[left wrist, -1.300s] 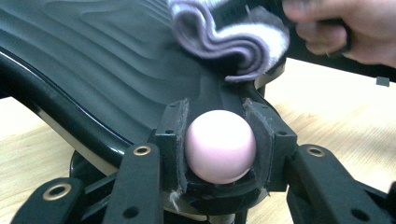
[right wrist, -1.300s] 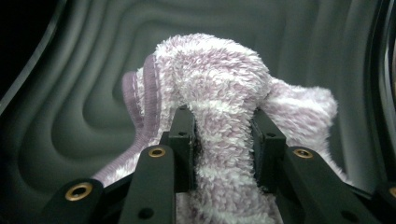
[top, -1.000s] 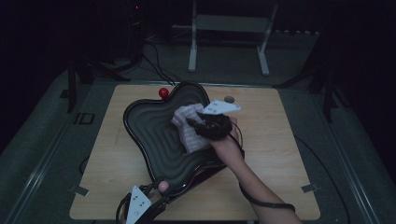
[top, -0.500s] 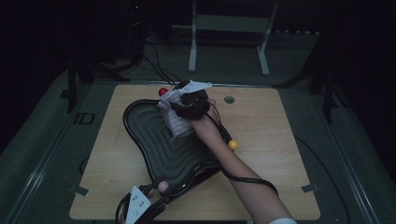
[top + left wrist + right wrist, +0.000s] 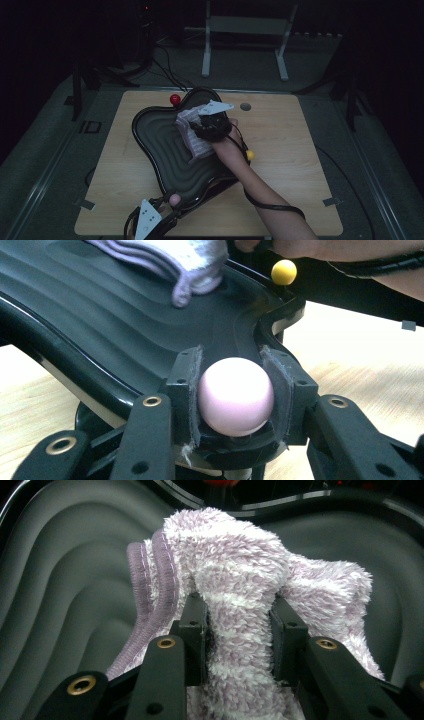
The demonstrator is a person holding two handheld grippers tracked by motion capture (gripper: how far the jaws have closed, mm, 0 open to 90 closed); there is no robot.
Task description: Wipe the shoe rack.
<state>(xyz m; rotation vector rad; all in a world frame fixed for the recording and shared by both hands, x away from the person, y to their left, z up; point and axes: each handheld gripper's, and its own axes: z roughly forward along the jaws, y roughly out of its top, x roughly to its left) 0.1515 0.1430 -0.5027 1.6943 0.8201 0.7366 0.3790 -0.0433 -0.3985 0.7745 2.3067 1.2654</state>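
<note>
Fluffy lilac cloth (image 5: 240,595) sits bunched between my right jaws, which are clenched on it, and it rests on the ridged inside of the black wavy tray (image 5: 165,150) on the table (image 5: 300,150). My right gripper (image 5: 207,125) is over the tray's far half. My left gripper (image 5: 235,405) is at the tray's near tip, its jaws grasping the pink ball knob (image 5: 235,396) there. A red knob (image 5: 174,99) and a yellow knob (image 5: 249,155) stand at the tray's rim.

Black right gripper (image 5: 239,625) with 2 fingers (image 5: 192,630), brass-ringed screw holes, white top plate.
</note>
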